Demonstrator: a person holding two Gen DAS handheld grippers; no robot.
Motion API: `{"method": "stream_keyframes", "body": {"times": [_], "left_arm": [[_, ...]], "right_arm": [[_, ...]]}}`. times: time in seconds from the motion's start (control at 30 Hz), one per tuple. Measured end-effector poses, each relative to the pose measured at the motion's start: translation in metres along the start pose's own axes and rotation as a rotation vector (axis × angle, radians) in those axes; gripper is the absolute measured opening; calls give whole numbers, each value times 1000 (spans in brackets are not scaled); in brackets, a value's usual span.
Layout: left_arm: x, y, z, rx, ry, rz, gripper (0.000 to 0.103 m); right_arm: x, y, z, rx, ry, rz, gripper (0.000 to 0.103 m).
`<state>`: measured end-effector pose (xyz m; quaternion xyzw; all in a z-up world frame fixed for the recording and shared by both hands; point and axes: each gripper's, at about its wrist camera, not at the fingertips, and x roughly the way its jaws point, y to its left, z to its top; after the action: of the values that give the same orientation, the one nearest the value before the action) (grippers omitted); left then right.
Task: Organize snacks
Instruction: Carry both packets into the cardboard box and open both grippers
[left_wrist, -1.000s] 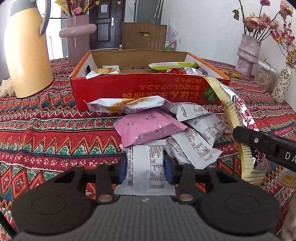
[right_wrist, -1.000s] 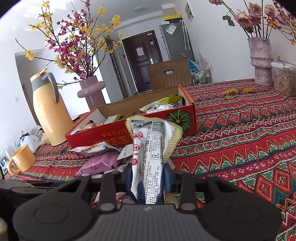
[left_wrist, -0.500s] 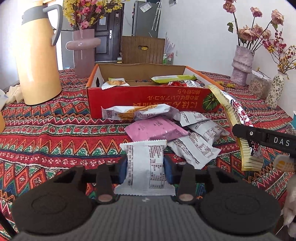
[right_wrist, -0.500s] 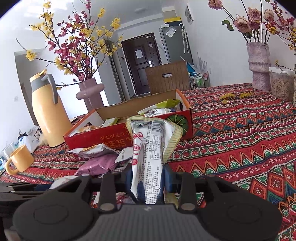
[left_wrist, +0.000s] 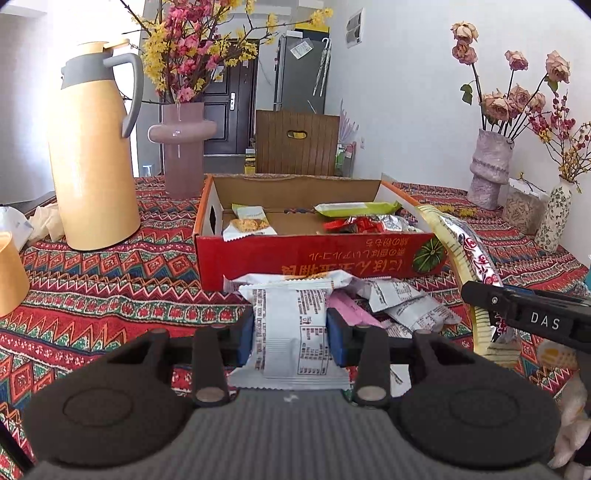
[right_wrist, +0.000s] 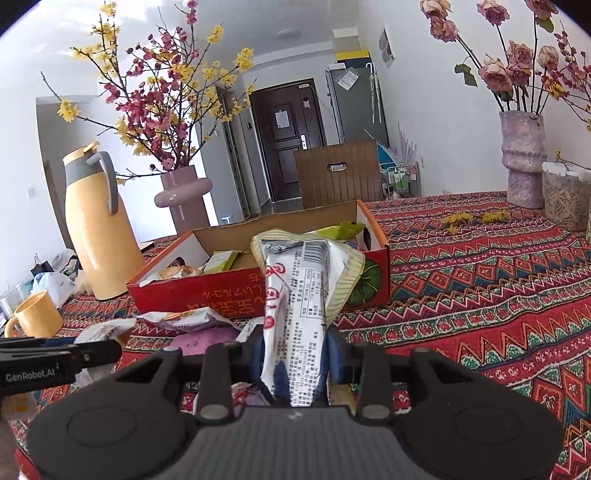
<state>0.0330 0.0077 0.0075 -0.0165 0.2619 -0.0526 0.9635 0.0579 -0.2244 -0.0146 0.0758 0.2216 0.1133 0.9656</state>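
Observation:
My left gripper (left_wrist: 290, 338) is shut on a white snack packet (left_wrist: 290, 332), held above the patterned tablecloth in front of the red cardboard box (left_wrist: 317, 258). The box holds several snacks, among them a green packet (left_wrist: 356, 208) and a cracker packet (left_wrist: 248, 225). Loose packets, one of them pink (left_wrist: 351, 308), lie heaped between me and the box. My right gripper (right_wrist: 295, 354) is shut on a long white-and-yellow snack bag (right_wrist: 299, 291) that stands upright before the box (right_wrist: 221, 288). That bag (left_wrist: 465, 258) and the right gripper's side show at the right of the left wrist view.
A tall yellow thermos (left_wrist: 92, 162) and a pink vase (left_wrist: 183, 147) stand left of the box, and a yellow mug (right_wrist: 37, 315) sits at the near left. More vases (left_wrist: 489, 166) and a jar (right_wrist: 565, 199) line the right wall. A wooden chair (left_wrist: 297, 142) is behind the table.
My left gripper has lifted the white packet off the heap, and the view has tilted up toward the box. The right gripper has stayed almost still with its bag.

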Motion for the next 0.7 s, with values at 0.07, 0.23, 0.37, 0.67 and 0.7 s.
{"method": "stream_keyframes", "body": {"times": [0.07,0.23,0.37,0.67,0.7], "left_arm": [[0,-1,6,0,-15,5,40],[5,-6,22,7,-48,11,40],[12,-9,36,13,-71,22,40],[36,-9,70,10,-101,67,40],[38,-8,73,10,-104,72,40]], "right_arm": [[2,2,6,-12,-14,-2,33],[9,8,20,-44,-48,-2,33],[17,13,35,-67,-75,-4,33],[46,21,70,-100,-126,0,33],[50,23,75,-104,-129,0,33]]}}
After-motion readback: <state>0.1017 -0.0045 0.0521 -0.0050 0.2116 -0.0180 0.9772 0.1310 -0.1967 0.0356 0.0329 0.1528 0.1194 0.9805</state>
